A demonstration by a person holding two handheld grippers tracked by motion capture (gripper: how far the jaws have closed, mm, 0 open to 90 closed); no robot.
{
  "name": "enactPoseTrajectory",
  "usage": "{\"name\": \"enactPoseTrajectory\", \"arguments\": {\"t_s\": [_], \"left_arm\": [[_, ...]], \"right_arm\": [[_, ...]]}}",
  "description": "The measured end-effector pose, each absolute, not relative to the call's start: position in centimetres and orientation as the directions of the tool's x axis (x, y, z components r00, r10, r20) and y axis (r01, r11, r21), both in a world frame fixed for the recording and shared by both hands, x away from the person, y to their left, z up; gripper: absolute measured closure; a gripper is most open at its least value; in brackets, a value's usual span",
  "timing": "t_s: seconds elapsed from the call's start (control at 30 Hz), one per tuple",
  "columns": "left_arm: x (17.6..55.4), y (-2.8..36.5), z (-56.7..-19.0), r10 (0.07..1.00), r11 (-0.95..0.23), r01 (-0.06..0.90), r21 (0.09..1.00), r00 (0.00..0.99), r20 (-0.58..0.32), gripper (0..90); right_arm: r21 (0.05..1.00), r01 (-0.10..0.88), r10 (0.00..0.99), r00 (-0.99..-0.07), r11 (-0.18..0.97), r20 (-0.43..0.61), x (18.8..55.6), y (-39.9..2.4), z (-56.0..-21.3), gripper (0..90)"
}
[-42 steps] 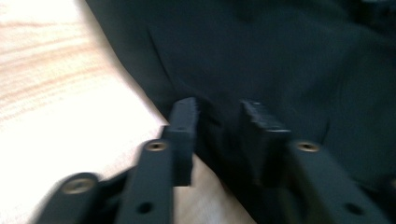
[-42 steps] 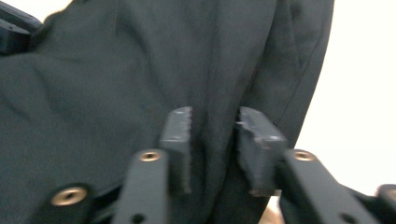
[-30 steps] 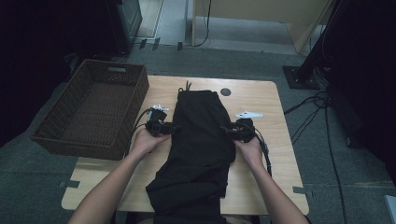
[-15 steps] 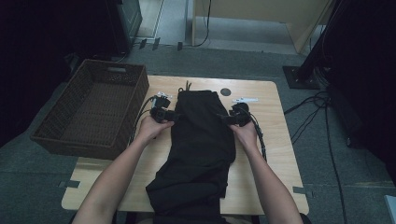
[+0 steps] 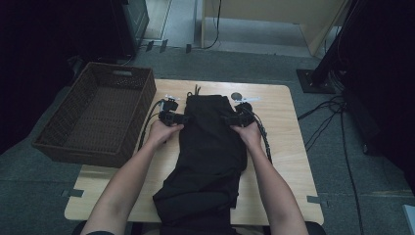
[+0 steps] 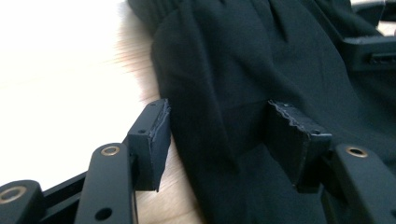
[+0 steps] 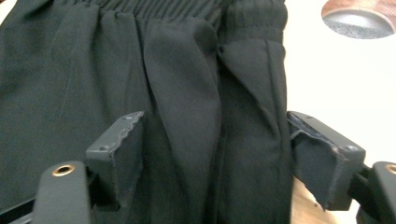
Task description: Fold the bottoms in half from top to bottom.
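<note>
Both grippers, left [image 5: 182,118] and right [image 5: 231,119], are standing open astride the trousers [image 5: 208,147] (jaws just widened, fabric between but unpinched); we are probably lining up side grips below the waistband, trousers lying lengthwise on the table [image 5: 288,147].

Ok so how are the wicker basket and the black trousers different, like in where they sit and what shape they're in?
The wicker basket is brown, stiff and boxy; the black trousers are dark, soft and lie flat. The basket sits past the table's left edge, apart from both grippers; the trousers lie down the table's middle, with the left gripper and right gripper at their sides near the waistband. Both lie lengthwise, running away from the person.
</note>
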State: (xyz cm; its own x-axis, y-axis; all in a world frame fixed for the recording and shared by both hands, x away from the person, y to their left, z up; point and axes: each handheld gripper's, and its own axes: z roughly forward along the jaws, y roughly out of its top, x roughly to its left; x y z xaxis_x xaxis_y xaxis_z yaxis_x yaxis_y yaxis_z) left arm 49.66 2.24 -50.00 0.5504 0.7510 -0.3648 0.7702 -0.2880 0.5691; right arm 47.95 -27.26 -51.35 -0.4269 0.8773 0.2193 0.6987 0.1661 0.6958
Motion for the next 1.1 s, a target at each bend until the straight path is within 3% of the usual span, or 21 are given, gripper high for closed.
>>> {"name": "enactPoseTrajectory", "arguments": {"t_s": [0.1,0.3,0.33,0.4,0.47,0.57,0.67,0.77,0.87,0.97,1.1], "left_arm": [[50.0,1.2,-49.8,0.751,-0.343,0.754,0.561,0.579,-0.319,39.8],[50.2,0.7,-49.9,0.746,-0.331,0.755,0.566,0.577,-0.333,42.5],[50.0,0.6,-49.9,0.74,-0.359,0.742,0.567,0.596,-0.311,46.9],[49.7,0.3,-49.9,0.74,-0.424,0.705,0.569,0.632,-0.231,71.8],[50.0,0.7,-49.9,0.741,-0.399,0.74,0.541,0.608,-0.285,86.8],[51.0,1.3,-49.1,0.746,-0.379,0.756,0.534,0.591,-0.307,88.7],[52.1,1.9,-46.0,0.769,-0.286,0.728,0.623,0.563,-0.303,88.6],[52.5,2.1,-41.7,0.781,-0.224,0.601,0.767,0.581,-0.227,88.2],[52.4,2.0,-39.4,0.79,-0.243,0.545,0.802,0.591,-0.162,88.2],[51.4,2.3,-39.9,0.775,-0.277,0.546,0.791,0.613,-0.152,88.0],[48.9,3.2,-41.4,0.756,-0.274,0.575,0.771,0.624,-0.196,88.2]], "right_arm": [[0.695,0.69,0.881,-0.439,0.203,0.178,48.3,-26.6,-51.3,27.2],[0.718,0.663,0.867,-0.467,0.212,0.174,48.3,-26.5,-51.5,57.3],[0.712,0.668,0.866,-0.468,0.217,0.175,48.2,-26.5,-51.4,63.9],[0.683,0.701,0.855,-0.468,0.206,0.223,48.3,-26.4,-51.2,76.3],[0.635,0.751,0.842,-0.452,0.183,0.293,48.6,-26.5,-50.9,83.2],[0.596,0.78,0.825,-0.457,0.191,0.333,49.5,-27.1,-50.2,85.2],[0.621,0.765,0.829,-0.453,0.173,0.327,50.7,-27.3,-47.9,85.1],[0.768,0.617,0.84,-0.499,0.171,0.214,51.6,-27.0,-43.1,84.3],[0.868,0.462,0.858,-0.506,0.182,0.09,51.3,-26.2,-39.8,83.6],[0.842,0.499,0.855,-0.511,0.208,0.092,50.9,-25.8,-40.0,83.9],[0.822,0.543,0.838,-0.519,0.171,0.169,48.8,-26.2,-41.8,84.0]]}}
